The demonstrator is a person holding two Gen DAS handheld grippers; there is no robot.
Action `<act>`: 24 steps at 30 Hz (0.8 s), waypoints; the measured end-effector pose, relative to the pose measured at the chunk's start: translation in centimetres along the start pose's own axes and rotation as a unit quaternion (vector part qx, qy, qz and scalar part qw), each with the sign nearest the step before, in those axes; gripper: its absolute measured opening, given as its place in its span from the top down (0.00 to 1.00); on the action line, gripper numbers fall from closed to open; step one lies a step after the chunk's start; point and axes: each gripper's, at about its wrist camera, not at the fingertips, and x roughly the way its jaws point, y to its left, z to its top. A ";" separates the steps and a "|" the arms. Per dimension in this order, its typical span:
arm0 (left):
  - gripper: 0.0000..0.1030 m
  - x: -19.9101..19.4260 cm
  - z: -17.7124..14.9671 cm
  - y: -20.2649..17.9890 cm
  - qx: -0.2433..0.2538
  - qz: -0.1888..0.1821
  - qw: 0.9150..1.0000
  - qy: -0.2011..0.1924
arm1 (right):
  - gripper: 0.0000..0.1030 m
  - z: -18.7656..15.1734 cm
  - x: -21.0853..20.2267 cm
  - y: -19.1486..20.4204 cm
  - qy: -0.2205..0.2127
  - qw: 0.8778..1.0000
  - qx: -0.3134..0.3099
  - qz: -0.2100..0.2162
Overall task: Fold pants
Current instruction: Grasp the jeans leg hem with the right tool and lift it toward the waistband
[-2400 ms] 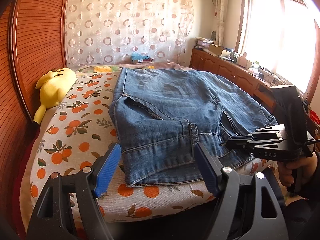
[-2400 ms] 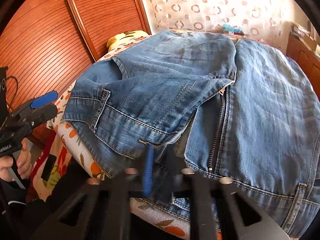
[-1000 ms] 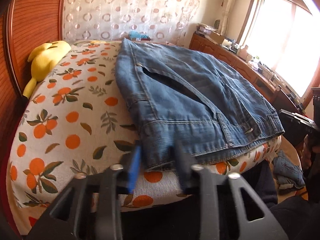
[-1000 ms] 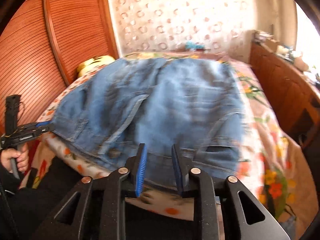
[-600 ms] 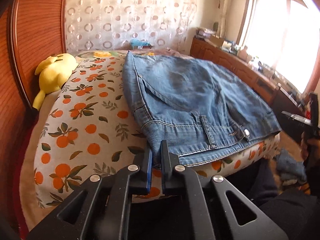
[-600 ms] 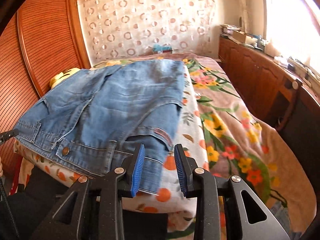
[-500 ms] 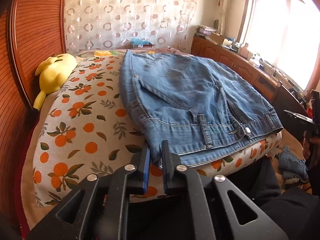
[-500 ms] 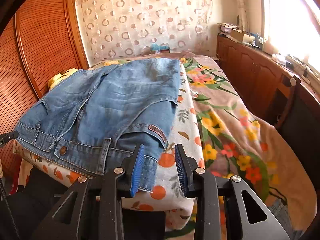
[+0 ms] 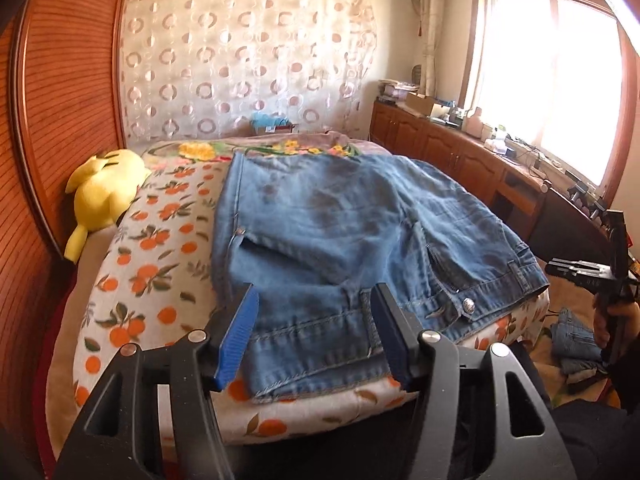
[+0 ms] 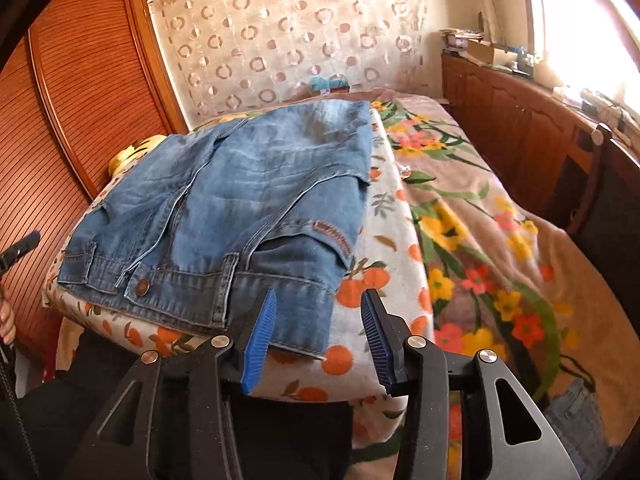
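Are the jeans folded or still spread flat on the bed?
Folded once lengthwise: the jeans lie doubled, one half stacked on the other, both waistband layers showing at the near edge of the bed.

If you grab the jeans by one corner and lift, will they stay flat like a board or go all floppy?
Probably floppy: the jeans already bend over the edge of the bed and show soft creases. The waistband looks thicker, with doubled seams and a metal button, so it may hold its shape somewhat. Folded in layers, they likely feel fairly heavy.
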 end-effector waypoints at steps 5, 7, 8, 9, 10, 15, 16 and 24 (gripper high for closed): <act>0.42 1.0 0.6 -1.3 0.013 -0.012 1.000 -0.001 | 0.55 -0.5 1.3 0.1 0.019 1.000 0.011 -0.002; 0.42 1.4 0.5 -1.6 0.013 -0.015 1.000 0.003 | 0.55 -0.7 1.8 -0.1 0.026 1.000 0.016 0.000; 0.42 1.5 0.4 -1.7 0.013 -0.016 1.000 0.005 | 0.55 -0.8 2.1 -0.1 0.029 0.999 0.017 0.002; 0.42 1.7 0.3 -1.7 0.013 -0.018 1.000 0.007 | 0.55 -0.9 2.2 -0.1 0.032 0.999 0.018 0.004; 0.42 1.9 0.2 -1.6 0.013 -0.018 1.000 0.011 | 0.55 -0.9 2.5 -0.1 0.034 0.999 0.017 0.005; 0.42 2.2 -0.4 -1.7 0.008 -0.014 1.000 0.018 | 0.55 -1.0 2.8 0.2 0.036 0.999 0.012 0.010; 0.42 2.2 -0.4 -1.5 0.007 -0.013 1.000 0.019 | 0.55 -1.0 2.7 0.3 0.036 0.999 0.010 0.011; 0.42 2.4 -0.7 -1.3 0.002 -0.012 1.000 0.020 | 0.55 -1.7 1.7 0.8 0.043 0.998 -0.041 -0.023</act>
